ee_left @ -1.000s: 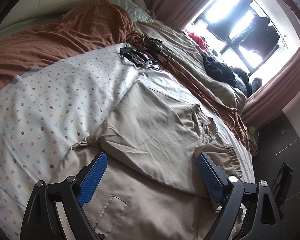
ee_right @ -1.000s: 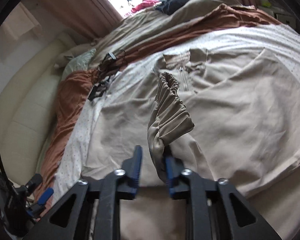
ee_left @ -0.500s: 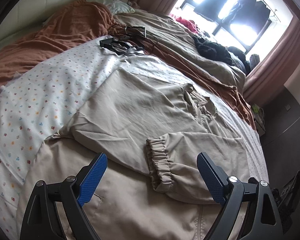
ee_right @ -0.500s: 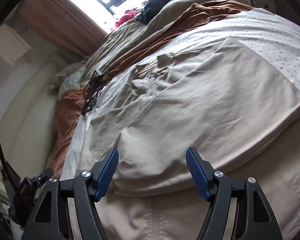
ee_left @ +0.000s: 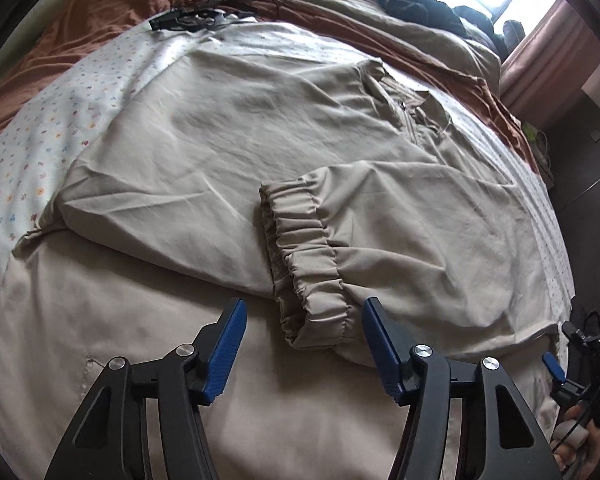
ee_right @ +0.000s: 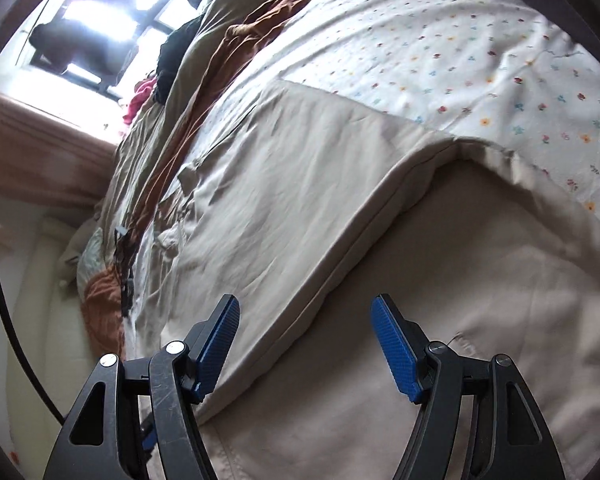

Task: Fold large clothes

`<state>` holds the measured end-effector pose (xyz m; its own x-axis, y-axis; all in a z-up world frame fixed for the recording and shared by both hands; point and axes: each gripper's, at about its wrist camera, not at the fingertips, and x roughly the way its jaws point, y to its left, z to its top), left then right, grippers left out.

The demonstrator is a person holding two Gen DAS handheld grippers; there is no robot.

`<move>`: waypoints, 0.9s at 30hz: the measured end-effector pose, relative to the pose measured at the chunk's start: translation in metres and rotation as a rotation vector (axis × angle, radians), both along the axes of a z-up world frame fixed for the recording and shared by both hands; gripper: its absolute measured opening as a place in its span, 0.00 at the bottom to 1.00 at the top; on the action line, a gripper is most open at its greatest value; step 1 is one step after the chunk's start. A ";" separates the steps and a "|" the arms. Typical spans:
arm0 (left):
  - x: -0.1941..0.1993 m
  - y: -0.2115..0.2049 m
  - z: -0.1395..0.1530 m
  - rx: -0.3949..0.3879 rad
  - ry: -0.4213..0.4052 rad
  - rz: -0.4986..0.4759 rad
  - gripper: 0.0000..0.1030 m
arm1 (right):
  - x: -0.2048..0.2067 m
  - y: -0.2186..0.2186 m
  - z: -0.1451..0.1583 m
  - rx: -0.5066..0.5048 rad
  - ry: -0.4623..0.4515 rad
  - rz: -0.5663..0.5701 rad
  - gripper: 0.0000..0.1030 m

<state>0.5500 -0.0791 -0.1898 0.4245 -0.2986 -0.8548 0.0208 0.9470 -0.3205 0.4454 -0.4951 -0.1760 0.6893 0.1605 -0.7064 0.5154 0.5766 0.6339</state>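
Left wrist view: the left claw [ee_left: 303,336] stands spread wide, its ribbed blue pads [ee_left: 226,350] empty. Directly ahead of it, between the two tips, lies the gathered elastic cuff [ee_left: 308,268] of a sleeve [ee_left: 412,248], puckered into tight ridges. The sleeve is folded across the beige jacket [ee_left: 204,152] and runs from the cuff away to the claw's right, its long axis crossing the garment's body. The jacket is thin, matte woven cloth with soft creases, spread flat on the bed beyond the claw; its collar and zip [ee_left: 408,120] point away, toward the far right. Under it to the claw's left is a white sheet [ee_left: 40,128] printed with small flowers; farther off lie a rust-brown blanket [ee_left: 84,20] and a tangle of dark cables [ee_left: 216,8].

Right wrist view: the right claw [ee_right: 305,340] is likewise spread apart and grips nothing. Ahead and between its tips runs a folded edge of the jacket [ee_right: 284,208], a smooth doubled seam slanting from near the left tip up and off to the right. Plain beige cloth lies beneath the claw. The flowered sheet [ee_right: 480,60] is beyond to the right; the brown blanket [ee_right: 236,44] and a bright window [ee_right: 96,24] sit far ahead to the left.
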 end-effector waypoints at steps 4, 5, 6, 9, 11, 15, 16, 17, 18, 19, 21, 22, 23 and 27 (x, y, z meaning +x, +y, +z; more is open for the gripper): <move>0.005 -0.009 -0.012 0.012 0.029 -0.017 0.31 | -0.002 -0.024 -0.010 0.023 0.012 -0.054 0.66; 0.003 -0.011 -0.009 0.028 0.007 -0.016 0.21 | -0.002 -0.029 -0.012 0.027 0.011 -0.063 0.65; 0.001 -0.014 -0.003 0.053 -0.025 -0.017 0.15 | -0.001 -0.033 -0.014 0.030 0.011 -0.068 0.64; -0.003 -0.015 0.017 0.053 -0.101 -0.015 0.10 | 0.002 -0.046 -0.020 0.044 0.012 -0.081 0.57; -0.006 -0.015 0.030 0.042 -0.162 -0.012 0.09 | 0.003 -0.053 -0.021 0.045 0.001 -0.099 0.52; 0.002 -0.014 0.036 0.072 -0.224 -0.006 0.09 | 0.005 -0.066 -0.020 0.025 -0.017 -0.139 0.43; 0.006 -0.012 0.032 0.070 -0.219 0.002 0.09 | 0.006 -0.069 -0.020 0.022 -0.022 -0.145 0.36; 0.010 -0.010 0.027 0.064 -0.207 0.013 0.09 | 0.007 -0.072 -0.021 0.020 -0.027 -0.150 0.32; 0.014 -0.008 0.022 0.050 -0.194 0.027 0.09 | 0.009 -0.075 -0.022 0.022 -0.031 -0.152 0.32; 0.018 -0.005 0.017 0.036 -0.181 0.040 0.09 | 0.010 -0.076 -0.024 0.028 -0.033 -0.154 0.31; 0.023 -0.001 0.010 0.023 -0.165 0.061 0.06 | 0.012 -0.080 -0.029 0.050 -0.036 -0.157 0.31; 0.025 0.001 0.007 0.047 -0.162 0.078 0.01 | 0.013 -0.080 -0.030 0.055 -0.037 -0.157 0.31; 0.028 0.003 0.004 0.093 -0.156 0.099 0.01 | 0.014 -0.080 -0.030 0.052 -0.038 -0.156 0.31; 0.037 0.019 -0.008 0.049 -0.064 0.125 0.01 | 0.011 -0.080 -0.028 0.090 -0.029 -0.154 0.39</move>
<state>0.5875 -0.0603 -0.1981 0.5103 -0.1981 -0.8369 -0.0794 0.9581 -0.2752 0.4564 -0.5746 -0.2036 0.7305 0.1131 -0.6735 0.5741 0.4324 0.6953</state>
